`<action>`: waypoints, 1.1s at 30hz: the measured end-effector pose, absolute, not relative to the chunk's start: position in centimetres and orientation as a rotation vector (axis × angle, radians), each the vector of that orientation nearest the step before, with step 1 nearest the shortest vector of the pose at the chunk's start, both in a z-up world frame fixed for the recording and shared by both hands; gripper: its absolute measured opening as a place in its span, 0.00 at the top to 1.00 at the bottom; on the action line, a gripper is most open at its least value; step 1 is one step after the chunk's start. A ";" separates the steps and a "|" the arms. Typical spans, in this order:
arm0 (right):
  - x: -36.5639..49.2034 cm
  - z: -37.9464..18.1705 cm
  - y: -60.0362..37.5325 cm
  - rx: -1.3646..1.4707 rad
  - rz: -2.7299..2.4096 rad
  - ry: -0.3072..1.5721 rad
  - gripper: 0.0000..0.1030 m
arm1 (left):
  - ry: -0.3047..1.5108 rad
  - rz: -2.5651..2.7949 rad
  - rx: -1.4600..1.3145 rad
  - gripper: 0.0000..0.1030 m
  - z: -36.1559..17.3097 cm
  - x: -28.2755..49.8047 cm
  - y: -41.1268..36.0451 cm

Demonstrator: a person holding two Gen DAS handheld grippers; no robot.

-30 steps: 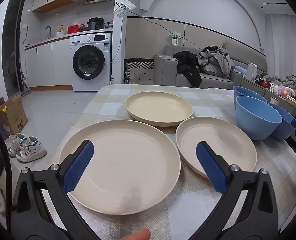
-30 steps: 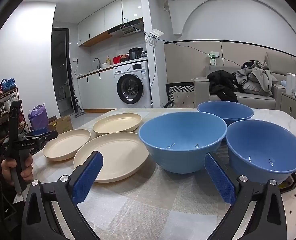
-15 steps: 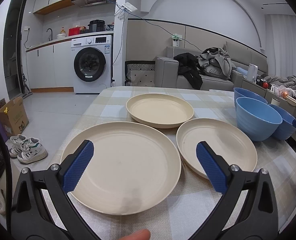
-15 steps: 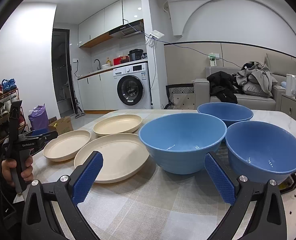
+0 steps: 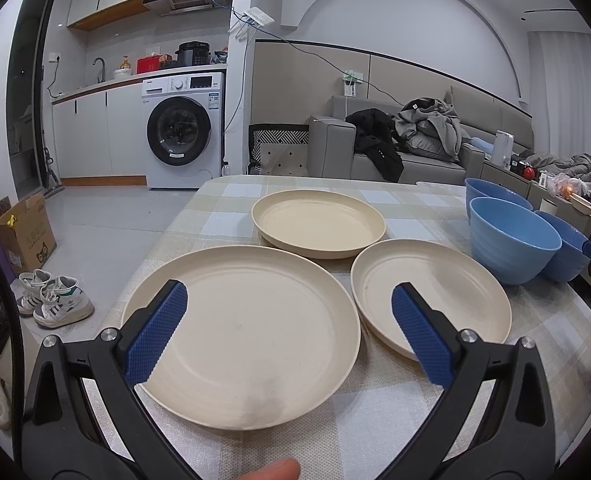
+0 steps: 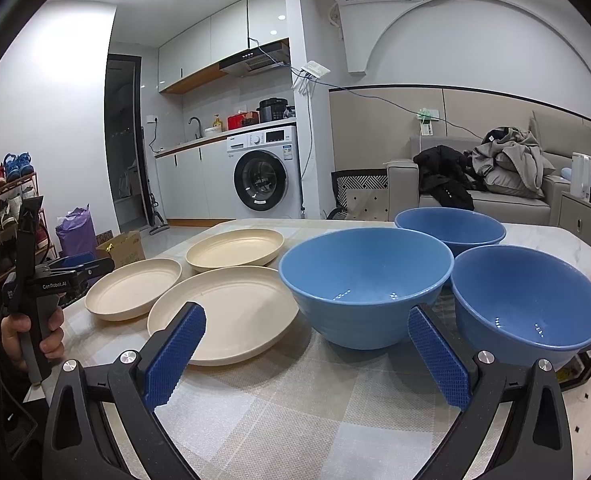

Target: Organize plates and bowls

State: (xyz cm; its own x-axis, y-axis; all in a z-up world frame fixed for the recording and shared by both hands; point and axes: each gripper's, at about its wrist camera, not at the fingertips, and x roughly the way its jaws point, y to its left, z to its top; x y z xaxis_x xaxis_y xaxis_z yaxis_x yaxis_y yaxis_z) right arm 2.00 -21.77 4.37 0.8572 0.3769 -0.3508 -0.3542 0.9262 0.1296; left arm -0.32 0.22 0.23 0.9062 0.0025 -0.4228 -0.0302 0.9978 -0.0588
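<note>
Both the left gripper [image 5: 289, 336] and the right gripper [image 6: 307, 356] are held wide and empty. Three plates [image 5: 239, 332] and three bowls [image 6: 365, 284] are spread on the table [image 6: 295, 412] — a thin rim, pinched shallowly, could be dropped.

three cream plates [image 5: 239, 332] [image 5: 427, 292] [image 5: 317, 226] lie flat and empty on the checked tabletop [image 5: 375, 412], in a close triangle, largest nearest. right of them, three blue bowls [image 6: 365, 284] [image 6: 527, 300] [image 6: 449, 226] stand upright, empty, clustered, rims nearly touching.
</note>
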 end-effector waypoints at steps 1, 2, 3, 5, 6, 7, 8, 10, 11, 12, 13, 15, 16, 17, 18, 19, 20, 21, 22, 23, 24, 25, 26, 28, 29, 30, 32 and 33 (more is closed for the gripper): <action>2.0 4.4 -21.8 0.061 0.385 0.380 0.00 | 0.436 0.015 -0.066 0.01 0.2 -0.4 0.3; 2.0 4.4 -21.8 0.062 0.387 0.381 0.00 | 0.435 0.014 -0.068 0.01 0.2 -0.4 0.4; 2.0 4.4 -21.7 0.063 0.387 0.382 0.00 | 0.434 0.016 -0.067 0.01 0.2 -0.4 0.3; 2.0 4.4 -21.7 0.063 0.388 0.381 0.00 | 0.435 0.014 -0.068 0.01 0.2 -0.3 0.4; 2.0 4.5 -21.7 0.062 0.387 0.381 0.00 | 0.436 0.016 -0.067 0.01 0.2 -0.4 0.3; 2.0 4.5 -21.7 0.060 0.388 0.380 0.00 | 0.435 0.019 -0.067 0.01 0.2 -0.4 0.3; 2.0 4.5 -21.6 0.058 0.386 0.379 0.00 | 0.432 0.015 -0.069 0.01 0.2 -0.4 0.4; 2.0 4.5 -21.6 0.051 0.387 0.377 0.00 | 0.427 0.016 -0.067 0.01 0.4 -0.5 0.5; 1.9 4.5 -21.5 0.047 0.387 0.376 0.00 | 0.427 0.016 -0.064 0.01 0.4 -0.5 0.4; 1.9 4.5 -21.5 0.044 0.387 0.376 0.00 | 0.428 0.017 -0.061 0.01 0.4 -0.5 0.3; 1.8 4.5 -21.5 0.043 0.389 0.374 0.00 | 0.428 0.017 -0.059 0.01 0.5 -0.6 0.2; 1.8 4.6 -21.5 0.044 0.390 0.371 0.00 | 0.425 0.017 -0.058 0.01 0.6 -0.7 0.2; 1.8 4.6 -21.6 0.046 0.391 0.372 0.00 | 0.423 0.018 -0.061 0.01 0.6 -0.7 0.3; 1.8 4.6 -21.6 0.047 0.391 0.375 0.00 | 0.423 0.017 -0.063 0.01 0.6 -0.7 0.3; 1.9 4.6 -21.6 0.047 0.391 0.377 0.00 | 0.423 0.019 -0.065 0.01 0.6 -0.7 0.3; 1.9 4.6 -21.6 0.047 0.392 0.377 0.00 | 0.423 0.021 -0.066 0.01 0.6 -0.8 0.3; 1.8 4.6 -21.6 0.047 0.392 0.376 0.00 | 0.424 0.019 -0.066 0.01 0.6 -0.8 0.3; 1.8 4.6 -21.6 0.046 0.392 0.376 0.00 | 0.424 0.019 -0.064 0.01 0.6 -0.8 0.2; 1.9 4.6 -21.6 0.046 0.392 0.377 0.00 | 0.423 0.019 -0.063 0.01 0.6 -0.9 0.4; 1.9 4.6 -21.7 0.047 0.392 0.378 0.00 | 0.423 0.017 -0.065 0.01 0.6 -0.9 0.5; 1.9 4.6 -21.7 0.046 0.391 0.378 0.00 | 0.422 0.016 -0.066 0.01 0.6 -0.9 0.5; 1.9 4.6 -21.7 0.046 0.390 0.380 0.00 | 0.421 0.016 -0.066 0.01 0.7 -0.9 0.6; 1.8 4.6 -21.7 0.047 0.389 0.378 0.00 | 0.421 0.016 -0.066 0.01 0.6 -0.9 0.6; 1.8 4.7 -21.6 0.047 0.391 0.377 0.00 | 0.423 0.017 -0.066 0.01 0.6 -0.9 0.5; 1.8 4.7 -21.6 0.047 0.389 0.378 0.00 | 0.422 0.018 -0.065 0.01 0.6 -0.9 0.5; 1.7 4.7 -21.6 0.047 0.389 0.378 0.00 | 0.421 0.018 -0.066 0.01 0.6 -0.9 0.5; 1.7 4.7 -21.6 0.048 0.386 0.379 0.00 | 0.421 0.017 -0.064 0.01 0.6 -0.9 0.5; 1.6 4.8 -21.7 0.049 0.385 0.380 0.00 | 0.420 0.018 -0.063 0.01 0.6 -0.9 0.5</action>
